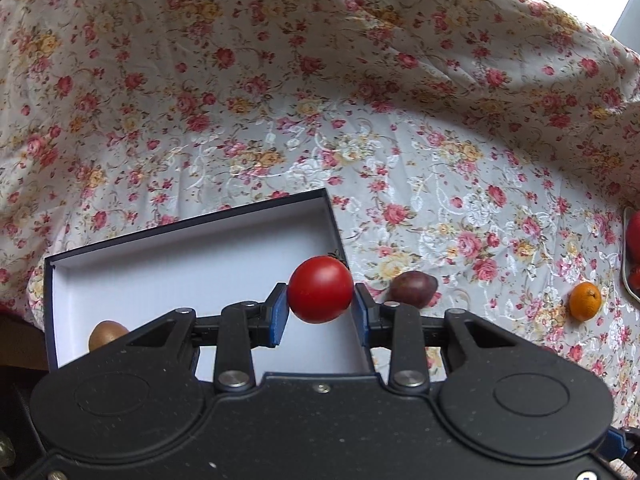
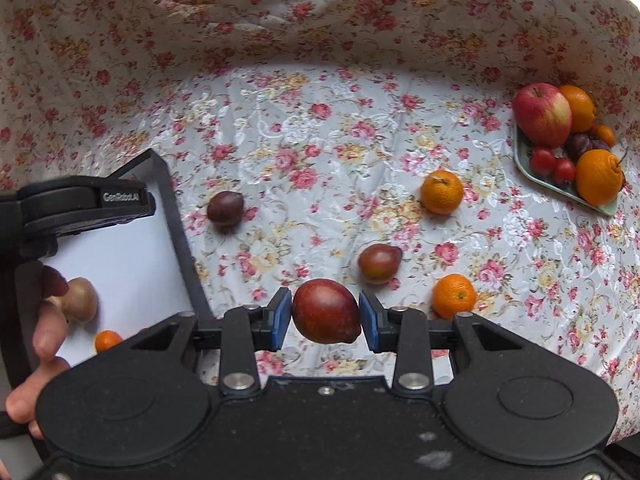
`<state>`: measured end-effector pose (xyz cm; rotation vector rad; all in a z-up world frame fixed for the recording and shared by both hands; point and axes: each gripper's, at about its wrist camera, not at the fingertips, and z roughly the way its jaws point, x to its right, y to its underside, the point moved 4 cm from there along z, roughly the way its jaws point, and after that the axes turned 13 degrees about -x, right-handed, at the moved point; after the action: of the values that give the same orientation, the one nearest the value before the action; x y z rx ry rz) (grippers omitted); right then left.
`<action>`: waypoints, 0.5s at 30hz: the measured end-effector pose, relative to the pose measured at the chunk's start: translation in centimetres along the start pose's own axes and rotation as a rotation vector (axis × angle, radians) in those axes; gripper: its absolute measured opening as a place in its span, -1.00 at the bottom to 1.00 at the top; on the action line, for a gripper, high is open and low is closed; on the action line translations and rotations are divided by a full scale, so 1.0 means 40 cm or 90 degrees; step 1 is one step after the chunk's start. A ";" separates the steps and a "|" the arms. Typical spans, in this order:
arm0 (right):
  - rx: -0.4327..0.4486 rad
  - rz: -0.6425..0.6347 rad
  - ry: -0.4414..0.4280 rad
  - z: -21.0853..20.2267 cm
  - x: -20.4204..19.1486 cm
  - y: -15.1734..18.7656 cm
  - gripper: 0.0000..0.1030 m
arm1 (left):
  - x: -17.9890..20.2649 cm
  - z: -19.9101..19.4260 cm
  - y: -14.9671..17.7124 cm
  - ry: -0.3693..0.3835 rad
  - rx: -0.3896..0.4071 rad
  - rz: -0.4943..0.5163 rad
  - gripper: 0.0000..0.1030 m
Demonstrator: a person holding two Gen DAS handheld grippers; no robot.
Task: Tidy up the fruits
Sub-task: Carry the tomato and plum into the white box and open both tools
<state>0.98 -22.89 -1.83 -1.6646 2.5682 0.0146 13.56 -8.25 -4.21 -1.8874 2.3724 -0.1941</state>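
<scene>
I am watching the scene from far left to far right. At the left edge, the dark-walled box (image 2: pixel 176 216) with its white floor is lying open on the flowered cloth (image 2: pixel 320 128). Inside it, a brownish kiwi-like fruit (image 2: pixel 80 300) and a small orange fruit (image 2: pixel 107 340) are sitting near the closest wall. A person's hand (image 2: pixel 38 332) is gripping the handle of the other tool over that box.

The left gripper (image 1: pixel 320 306) is pinching a red tomato (image 1: pixel 320 289) between its blue pads, jaws drawn in tight on it, and the tomato is hanging over the box's right wall (image 1: pixel 340 236). Just right of it, on the cloth, a dark plum (image 1: pixel 412 289) is lying, with a mandarin (image 1: pixel 585 301) further right.

The right gripper (image 2: pixel 325 316) is clamping a dark red plum-like fruit (image 2: pixel 326 311), pads pressing both sides, above the cloth just right of the box. Beyond it, three more loose fruits are resting apart: a reddish-brown plum (image 2: pixel 379 263), a nearer mandarin (image 2: pixel 454 295) and a farther mandarin (image 2: pixel 441 192).

At the far right, a pale green plate (image 2: pixel 524 160) is holding an apple (image 2: pixel 542 114), oranges, dark plums and two small tomatoes, all piled touching.
</scene>
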 end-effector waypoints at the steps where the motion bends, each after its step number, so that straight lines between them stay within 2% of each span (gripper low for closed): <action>1: 0.000 -0.007 -0.007 -0.002 -0.017 0.002 -0.27 | -0.018 0.001 0.000 -0.004 0.001 -0.006 -0.18; 7: 0.011 -0.059 -0.027 0.000 -0.147 0.006 -0.27 | -0.116 0.010 -0.010 -0.040 0.006 -0.031 -0.18; 15: -0.006 -0.093 -0.078 0.033 -0.274 -0.029 -0.27 | -0.239 0.040 -0.025 -0.026 -0.024 -0.085 -0.18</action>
<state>6.59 -13.31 -2.30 -1.7900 2.3577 0.1169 16.92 0.79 -5.60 -2.0475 2.2422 -0.1203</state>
